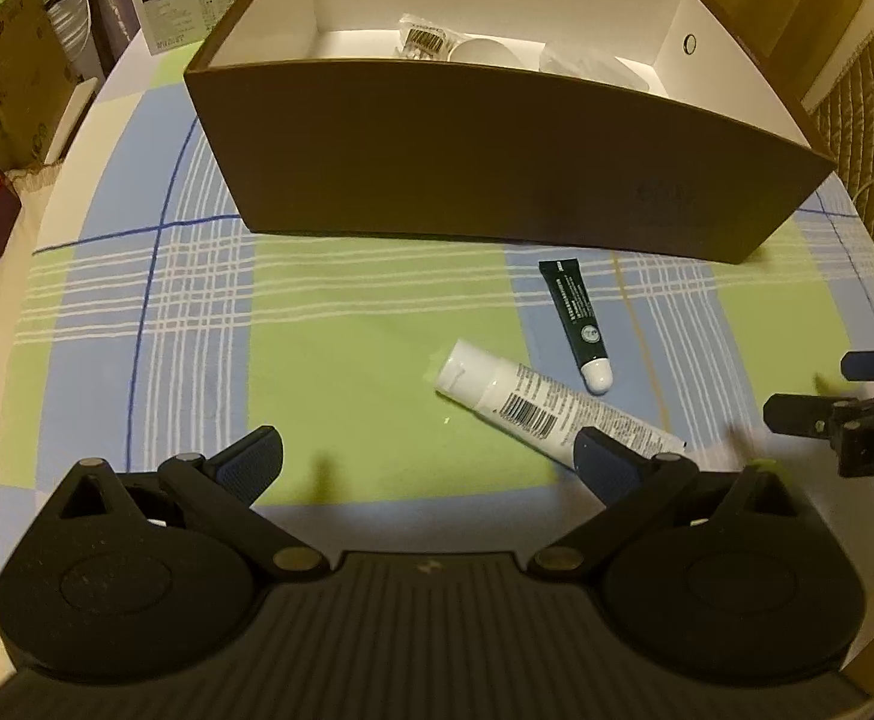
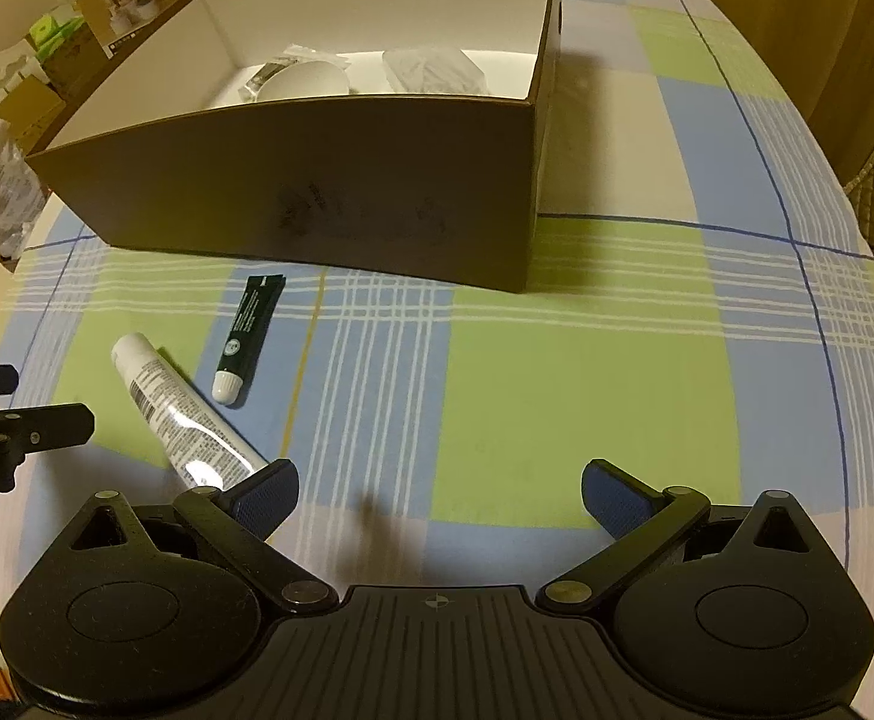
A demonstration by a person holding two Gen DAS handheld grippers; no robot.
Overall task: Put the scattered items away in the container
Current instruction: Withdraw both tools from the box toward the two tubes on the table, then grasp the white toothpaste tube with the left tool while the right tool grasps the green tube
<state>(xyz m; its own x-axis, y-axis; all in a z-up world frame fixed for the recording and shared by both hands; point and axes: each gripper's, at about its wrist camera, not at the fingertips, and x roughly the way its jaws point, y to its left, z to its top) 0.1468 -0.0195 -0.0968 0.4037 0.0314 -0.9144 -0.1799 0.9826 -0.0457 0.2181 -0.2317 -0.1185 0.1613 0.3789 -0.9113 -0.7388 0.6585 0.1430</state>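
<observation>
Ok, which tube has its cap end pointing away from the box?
The small dark green tube; its white cap faces the grippers, while the white tube angles its cap boxward.

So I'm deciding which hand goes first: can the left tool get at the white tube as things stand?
Probably yes. The left tool is open, and the white tube lies flat on the tablecloth just ahead of it, nothing on top. The dark tube lies beside it, apart.

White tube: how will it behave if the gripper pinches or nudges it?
The white tube looks soft-walled, so it probably dents under a pinch. Its round cap end may let it roll sideways when nudged; the flat crimped end should limit that. The glossy skin could be a bit slippery.
</observation>
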